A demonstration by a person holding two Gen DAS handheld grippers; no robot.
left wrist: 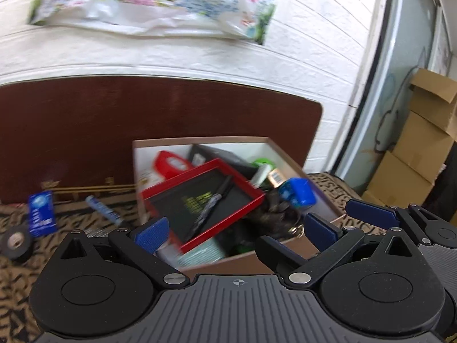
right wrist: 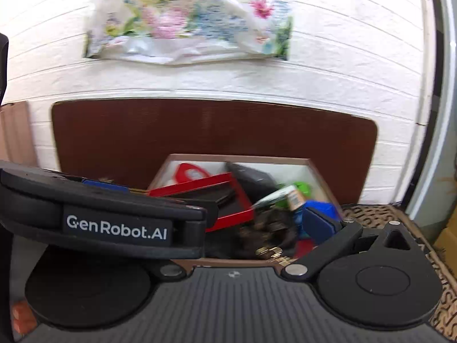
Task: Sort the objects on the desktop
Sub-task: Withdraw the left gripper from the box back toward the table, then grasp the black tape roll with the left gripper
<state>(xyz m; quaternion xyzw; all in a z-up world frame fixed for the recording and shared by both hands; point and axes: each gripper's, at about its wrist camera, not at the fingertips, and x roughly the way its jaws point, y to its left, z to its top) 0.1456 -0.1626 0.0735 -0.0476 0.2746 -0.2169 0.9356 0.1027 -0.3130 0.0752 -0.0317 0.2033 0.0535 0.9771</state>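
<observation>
Nearest in the left wrist view, the left claw (left wrist: 232, 233) stands wide with nothing between its blue pads (left wrist: 151, 233), hovering over the near edge of the box (left wrist: 200, 142). The right claw (left wrist: 368, 214) shows at the right of that view, its pads close together; whether it grips anything I cannot tell. In its own view the left device blocks one side, so only one finger is seen.

The box sits on the patterned bench (left wrist: 17, 260) against a brown board (left wrist: 142, 108) and looks largely filled: a red tray (left wrist: 205, 200) with a pen (left wrist: 212, 203) lying in it, a blue block (left wrist: 297, 193) at the right side, a red piece (left wrist: 167, 163), a green thing (left wrist: 262, 163) and a dark clump (left wrist: 274, 214), all jumbled and blurred.

Left of the box, still on the bench and well apart from it: a tape roll (left wrist: 15, 241), a blue packet (left wrist: 41, 214) and a blue tube (left wrist: 102, 208). By this, most of the sorting appears done, with those three likely left to go in.

Beyond, a white wall with a floral bag (left wrist: 160, 3) hung on it.
</observation>
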